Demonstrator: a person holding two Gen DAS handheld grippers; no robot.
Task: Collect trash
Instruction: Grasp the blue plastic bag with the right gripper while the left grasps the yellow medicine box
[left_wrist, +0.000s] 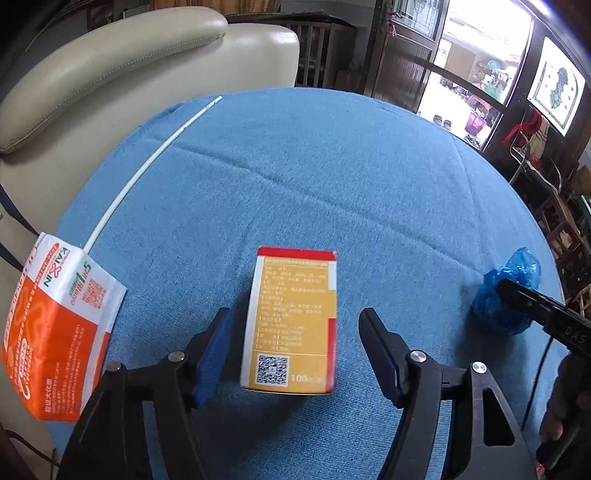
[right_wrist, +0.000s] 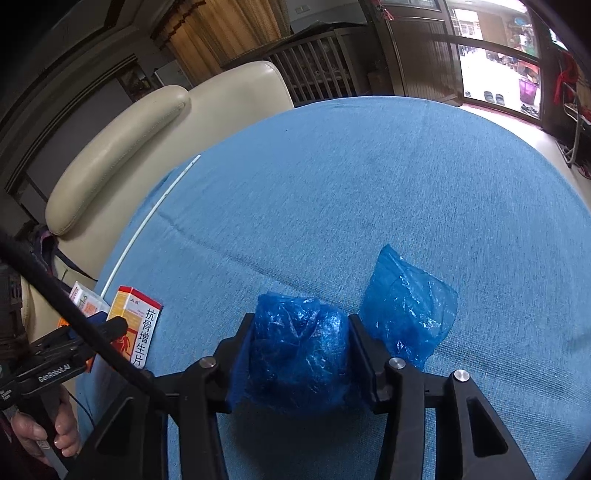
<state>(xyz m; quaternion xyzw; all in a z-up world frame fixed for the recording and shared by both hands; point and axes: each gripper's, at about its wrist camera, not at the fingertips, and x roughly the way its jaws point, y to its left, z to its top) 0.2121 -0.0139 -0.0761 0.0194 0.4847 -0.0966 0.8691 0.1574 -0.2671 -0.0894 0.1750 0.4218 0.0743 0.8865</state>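
Two grippers are over a table covered with a blue cloth (left_wrist: 332, 166). Left gripper (left_wrist: 295, 332): jaws wide open, straddling an orange and red box (left_wrist: 291, 325) that stands between the fingers. Its left finger (left_wrist: 214, 347) is just beside the box; whether it touches cannot be told. Its right finger (left_wrist: 380, 354) stands clear of the box. Nothing is gripped. Right gripper (right_wrist: 299, 354): jaws closed against both sides of a crumpled blue bag (right_wrist: 299, 347), which fills the gap between the pads. A loose part of the same blue plastic (right_wrist: 406, 310) lies on the cloth just right of the right finger. An orange and white pack (left_wrist: 55, 325) sits at the table's left edge, near the box. A thin white rod (left_wrist: 147, 162) runs along the cloth's left border, beside a cream armchair (left_wrist: 110, 74).
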